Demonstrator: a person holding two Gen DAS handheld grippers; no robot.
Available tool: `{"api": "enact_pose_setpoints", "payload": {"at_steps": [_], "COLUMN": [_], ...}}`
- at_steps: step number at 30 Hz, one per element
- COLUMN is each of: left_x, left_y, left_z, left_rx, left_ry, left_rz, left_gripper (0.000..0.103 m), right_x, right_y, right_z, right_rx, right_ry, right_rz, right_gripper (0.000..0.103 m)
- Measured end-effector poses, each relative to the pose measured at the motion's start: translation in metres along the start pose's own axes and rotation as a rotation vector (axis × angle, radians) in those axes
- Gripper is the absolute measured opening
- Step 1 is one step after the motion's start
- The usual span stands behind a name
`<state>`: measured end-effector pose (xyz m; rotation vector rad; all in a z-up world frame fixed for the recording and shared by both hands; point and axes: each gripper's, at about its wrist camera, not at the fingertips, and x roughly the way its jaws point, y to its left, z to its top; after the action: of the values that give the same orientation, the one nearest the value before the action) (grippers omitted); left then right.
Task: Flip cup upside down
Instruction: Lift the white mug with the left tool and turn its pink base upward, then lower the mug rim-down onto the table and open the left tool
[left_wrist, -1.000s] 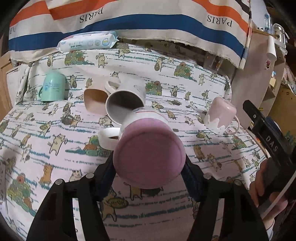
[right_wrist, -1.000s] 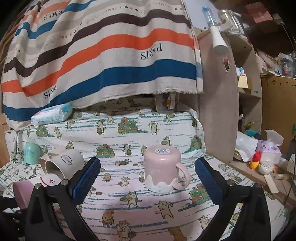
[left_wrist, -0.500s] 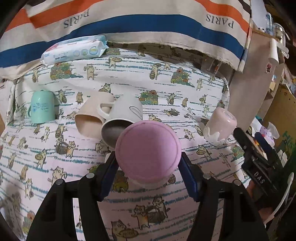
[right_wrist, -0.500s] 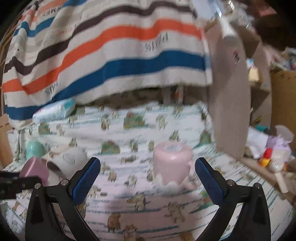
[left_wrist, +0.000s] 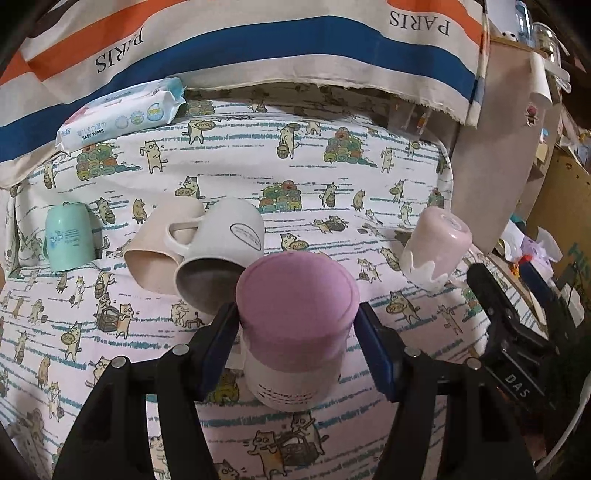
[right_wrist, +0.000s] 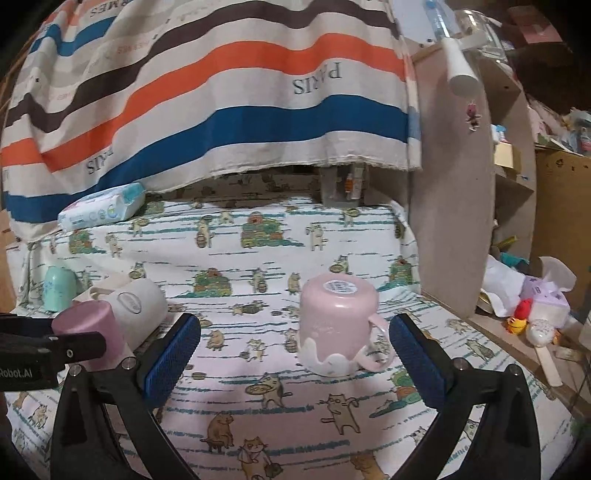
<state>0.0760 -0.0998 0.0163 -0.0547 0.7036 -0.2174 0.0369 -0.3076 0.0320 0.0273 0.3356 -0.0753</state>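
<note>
Fingers (left_wrist: 221, 339) of the left gripper (left_wrist: 297, 343) press both sides of the purple cup (left_wrist: 295, 328), which sits bottom-up at the lower centre of the left wrist frame, its rim down toward the cat-print cloth (left_wrist: 332, 177). Just behind it, two mugs lie on their sides, a white mug (left_wrist: 221, 254) touching a beige mug (left_wrist: 162, 247), with a mint cup (left_wrist: 68, 240) farther left. The right gripper (right_wrist: 295, 354) hangs with its fingers spread wide, gripping nothing, on either side of an upturned pink mug (right_wrist: 336, 321) at the frame's centre. A pack of wipes (left_wrist: 122, 114) lies at upper left.
</note>
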Motion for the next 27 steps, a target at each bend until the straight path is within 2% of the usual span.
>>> {"api": "enact_pose_setpoints", "payload": {"at_steps": [5,10,15,21,27], "left_x": [0.003,0.005,0.013,0.028,0.040], "left_y": [-0.001,-0.015,-0.036,-0.051,-0.043], "left_z": [0.007,0.022,0.037,0.037,0.036], "left_rx": [-0.010,0.034,0.093,0.127,0.092], "left_ry": [-0.016,-0.057,-0.108,-0.107,-0.063], "left_rz": [-0.003,-0.007,-0.052,-0.130,-0.163], "left_gripper": [0.063,0.063,0.063,0.063,0.061], "right_x": [0.000,0.001,0.002,0.001,0.002], "right_y": [-0.006,-0.004,-0.008,-0.017,-0.016], "right_z": [0.000,0.001,0.001,0.001,0.001], "right_rx": [0.026,0.008,0.026,0.070,0.063], "right_ry": [0.002,0.003,0.002,0.005,0.011], "right_rz": [0.005,-0.041,-0.073,-0.072,-0.079], "right_gripper": [0.103,0.103,0.103,0.103,0.103]}}
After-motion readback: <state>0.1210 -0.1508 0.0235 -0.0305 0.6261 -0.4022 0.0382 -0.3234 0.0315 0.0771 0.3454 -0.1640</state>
